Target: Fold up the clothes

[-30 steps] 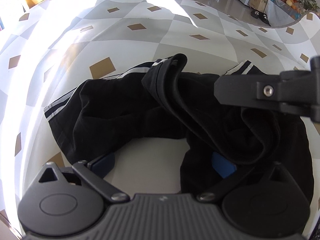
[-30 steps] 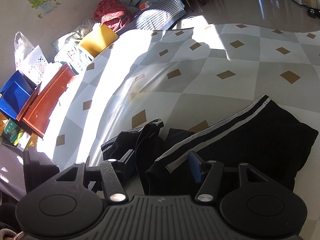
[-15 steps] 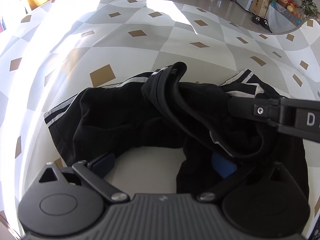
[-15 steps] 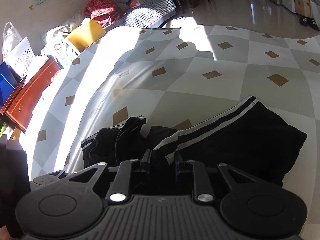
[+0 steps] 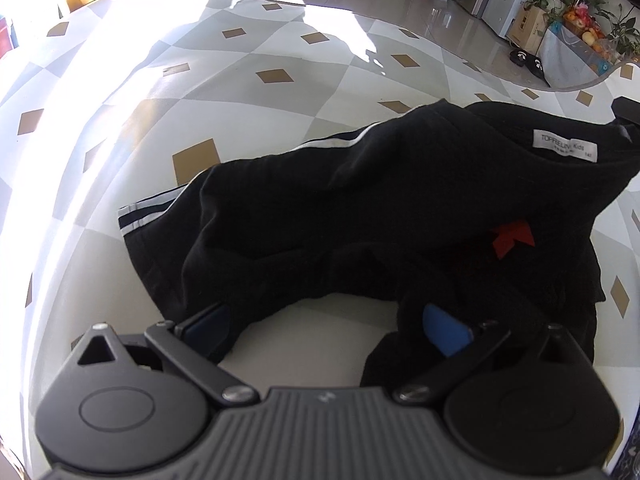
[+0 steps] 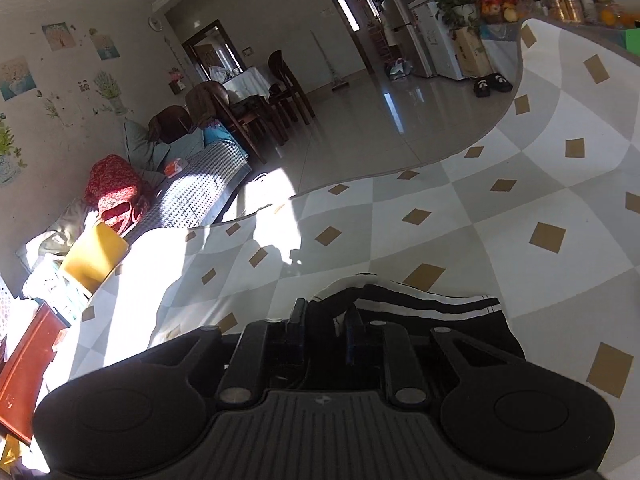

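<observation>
Black striped shorts (image 5: 360, 216) crumpled across centre of left-wrist frame on checked tablecloth (image 5: 248, 92); long axis lower left to upper right.

Right gripper (image 6: 326, 322) pinched on striped edge, lower centre of own frame.

Left gripper (image 5: 324, 328) spread wide, clamping nothing, fabric draped over fingers.

Left nearer free end at lower left.

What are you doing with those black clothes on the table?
A person is folding black shorts with white side stripes on a checkered tablecloth, using a handheld gripper in each hand. The right gripper has its fingers pinched on a striped edge of the cloth. The left gripper is wide open near the other side, with fabric lying over its fingers but nothing pinched. A white label shows, so part is turned over.
</observation>
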Motion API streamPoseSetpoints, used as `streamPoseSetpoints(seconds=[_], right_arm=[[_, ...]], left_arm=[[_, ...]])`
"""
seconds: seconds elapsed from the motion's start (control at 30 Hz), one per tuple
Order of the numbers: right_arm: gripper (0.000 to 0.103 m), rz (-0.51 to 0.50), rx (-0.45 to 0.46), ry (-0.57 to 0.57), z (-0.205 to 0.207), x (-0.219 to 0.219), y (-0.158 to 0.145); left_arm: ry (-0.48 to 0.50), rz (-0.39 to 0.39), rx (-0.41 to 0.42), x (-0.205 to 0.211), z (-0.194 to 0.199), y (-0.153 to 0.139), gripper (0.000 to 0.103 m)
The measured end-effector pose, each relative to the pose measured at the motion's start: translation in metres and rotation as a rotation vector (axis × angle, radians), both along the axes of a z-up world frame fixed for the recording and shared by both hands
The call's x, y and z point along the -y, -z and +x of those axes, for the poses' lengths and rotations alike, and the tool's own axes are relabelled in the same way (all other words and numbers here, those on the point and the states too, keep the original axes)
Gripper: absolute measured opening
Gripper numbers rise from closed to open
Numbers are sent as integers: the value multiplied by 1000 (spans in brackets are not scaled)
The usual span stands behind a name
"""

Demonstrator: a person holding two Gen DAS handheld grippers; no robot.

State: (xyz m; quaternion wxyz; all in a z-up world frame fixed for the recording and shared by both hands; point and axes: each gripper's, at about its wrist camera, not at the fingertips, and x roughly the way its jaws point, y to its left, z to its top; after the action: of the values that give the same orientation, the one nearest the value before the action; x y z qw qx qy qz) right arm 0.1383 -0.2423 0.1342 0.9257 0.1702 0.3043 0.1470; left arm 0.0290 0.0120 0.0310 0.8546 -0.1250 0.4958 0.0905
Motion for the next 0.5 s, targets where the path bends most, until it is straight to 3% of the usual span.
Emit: streamPoseSetpoints(seconds=[0.2,0.27,0.37,0.5], right_arm=[[22,10,25,140,11,21,-2],[41,12,16,185,14,27,-1],[50,-7,28,233,12,35,-6],[53,8,12,211,11,43,-10]], left_arm=[[18,3,-4,11,2,2,103],[30,3,-3,16,3,3,103],[57,15,5,25,3,3,103],[101,37,11,41,7,5,103]])
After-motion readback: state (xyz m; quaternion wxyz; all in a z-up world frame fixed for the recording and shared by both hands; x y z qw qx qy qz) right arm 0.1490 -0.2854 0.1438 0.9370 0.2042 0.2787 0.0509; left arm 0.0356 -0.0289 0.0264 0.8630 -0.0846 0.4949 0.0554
